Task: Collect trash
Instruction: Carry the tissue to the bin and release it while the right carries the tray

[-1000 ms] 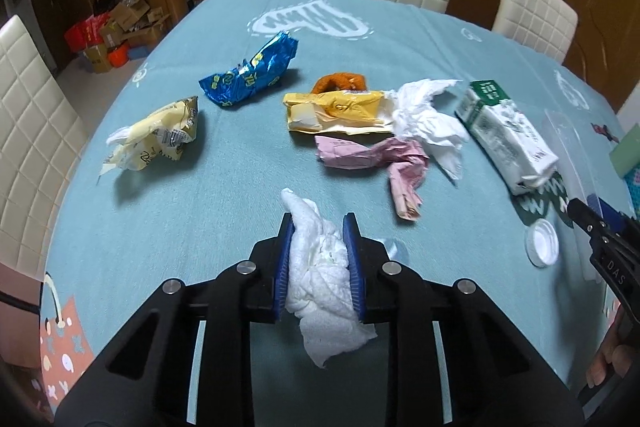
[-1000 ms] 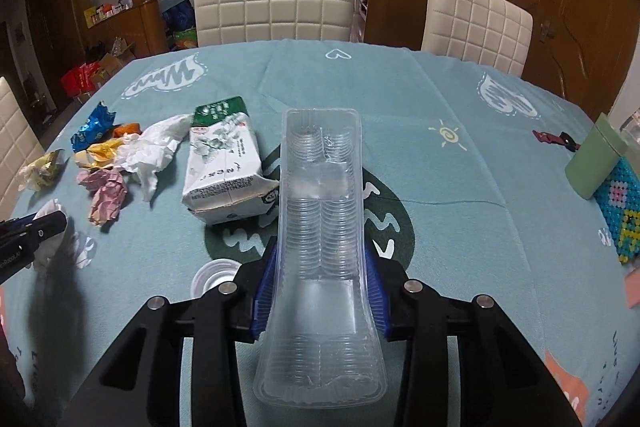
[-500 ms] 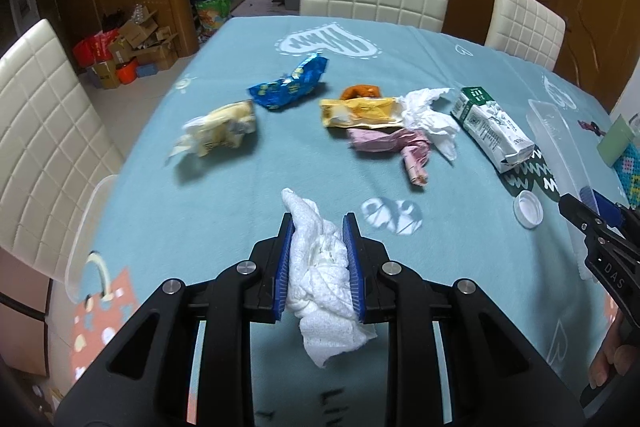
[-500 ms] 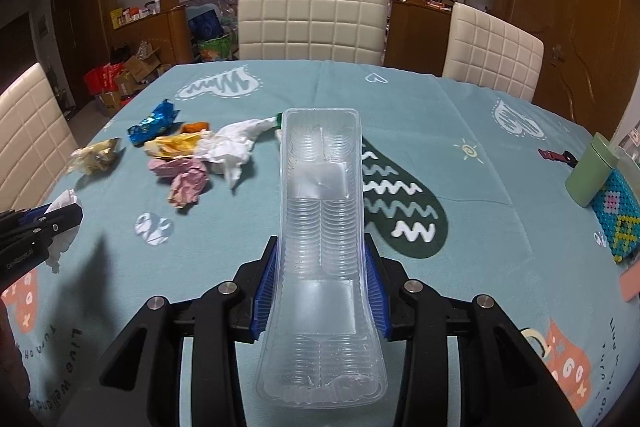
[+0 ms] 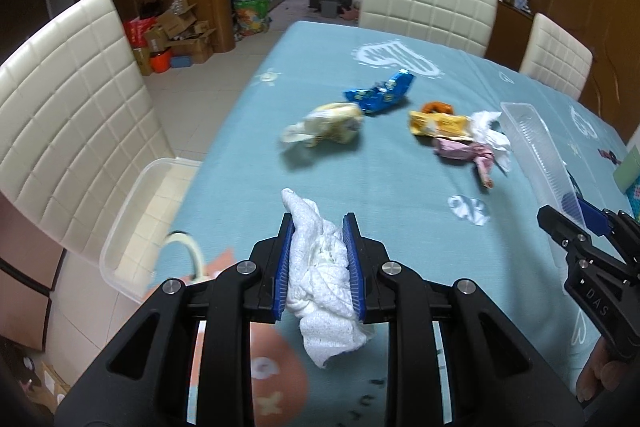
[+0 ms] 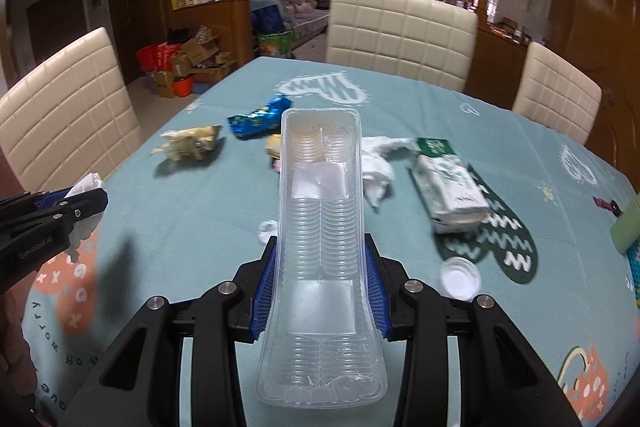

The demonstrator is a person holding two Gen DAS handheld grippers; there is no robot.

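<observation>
My left gripper (image 5: 318, 227) is shut on a crumpled white tissue (image 5: 320, 275), held above the table's near left corner. My right gripper (image 6: 322, 247) is shut on a long clear plastic tray (image 6: 320, 227), held above the table; the tray also shows in the left wrist view (image 5: 536, 151). On the teal tablecloth (image 5: 360, 179) lie a blue wrapper (image 5: 380, 93), a pale yellow wrapper (image 5: 328, 125), an orange-yellow wrapper (image 5: 438, 125), a pink wrapper (image 5: 468, 155) and a white tissue (image 5: 492, 135).
A clear plastic bin (image 5: 140, 219) sits on the white chair (image 5: 68, 115) left of the table. A white and green tissue pack (image 6: 448, 183) and a white cap (image 6: 460, 277) lie at the right. More chairs (image 5: 426, 3) stand at the far side. A green cup (image 6: 628, 227) stands far right.
Both grippers have pulled back and swung left with their loads. The chair and the clear bin at the table's left have come into view.
</observation>
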